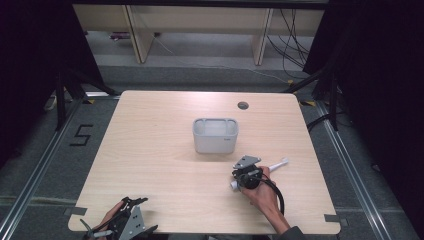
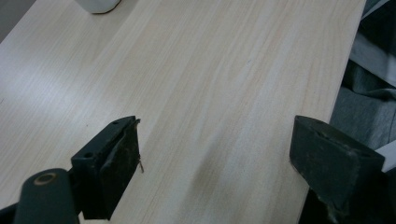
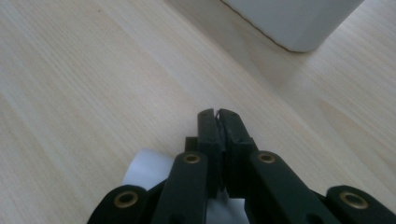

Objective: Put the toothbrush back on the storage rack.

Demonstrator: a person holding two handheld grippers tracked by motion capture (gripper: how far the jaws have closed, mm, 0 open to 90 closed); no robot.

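While grey carpeted floor (image 1: 150, 75) is surrounding the pale wooden counter (image 1: 150, 150), a white rectangular plastic bin (image 1: 215, 135) is standing mid-counter; the left claw (image 2: 215, 154) is gaping wide, the right claw (image 3: 218, 122) is pinching a thin white object (image 3: 147, 168).

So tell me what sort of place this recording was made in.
Probably a lab or recording room set up for data capture, not a home. A bare wooden table stands between black curtains, loose cables run over the floor behind, and a taped number five marks the floor.
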